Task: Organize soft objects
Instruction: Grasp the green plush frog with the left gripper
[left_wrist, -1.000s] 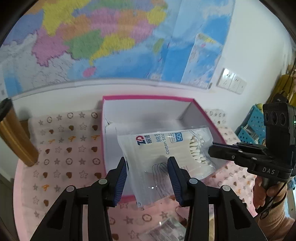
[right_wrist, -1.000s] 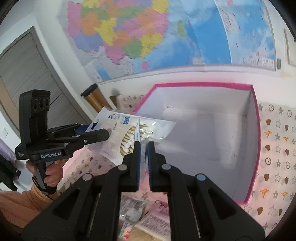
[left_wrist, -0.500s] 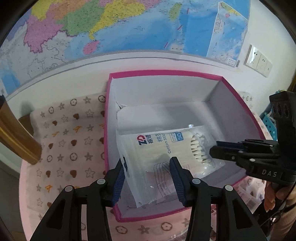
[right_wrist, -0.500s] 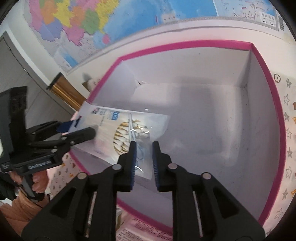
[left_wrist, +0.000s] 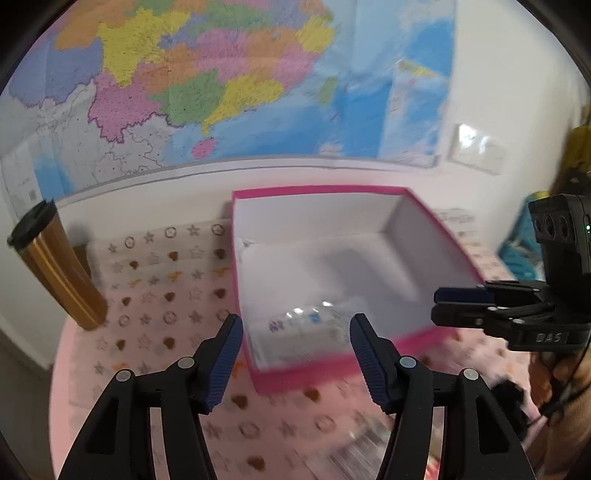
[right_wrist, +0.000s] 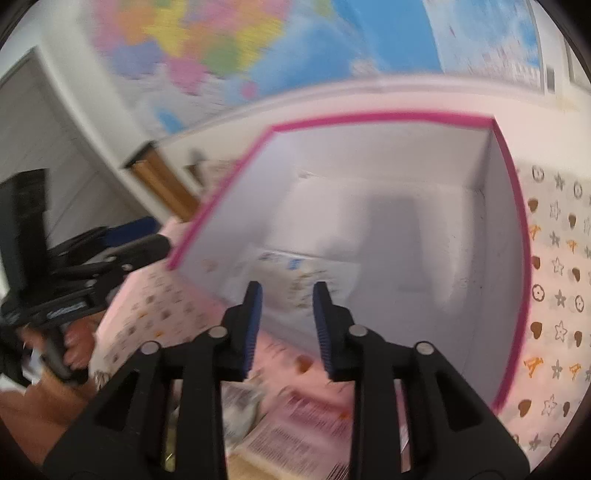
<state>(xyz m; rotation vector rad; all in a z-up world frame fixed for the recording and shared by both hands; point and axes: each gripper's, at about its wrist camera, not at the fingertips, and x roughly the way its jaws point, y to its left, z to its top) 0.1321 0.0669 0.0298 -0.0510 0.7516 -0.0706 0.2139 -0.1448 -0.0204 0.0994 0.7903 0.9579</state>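
A clear bag of cotton swabs (left_wrist: 306, 332) lies on the floor of the pink-rimmed white box (left_wrist: 332, 190), near its front wall; it also shows, blurred, in the right wrist view (right_wrist: 306, 273). My left gripper (left_wrist: 295, 350) is open and empty, above the box's front edge. My right gripper (right_wrist: 286, 317) is open and empty, just in front of the box's near wall (right_wrist: 218, 199). The right gripper also shows at the right of the left wrist view (left_wrist: 461, 306).
The box stands on a pink cloth printed with stars and hearts (left_wrist: 155, 295). A gold tumbler with a black lid (left_wrist: 55, 266) stands at the left. Small packets (right_wrist: 295, 424) lie on the cloth in front of the box. A map hangs on the wall (left_wrist: 221, 74) behind.
Both grippers let go of the swab bag and opened. The bag dropped onto the box floor. Both grippers pulled back and up from the box.
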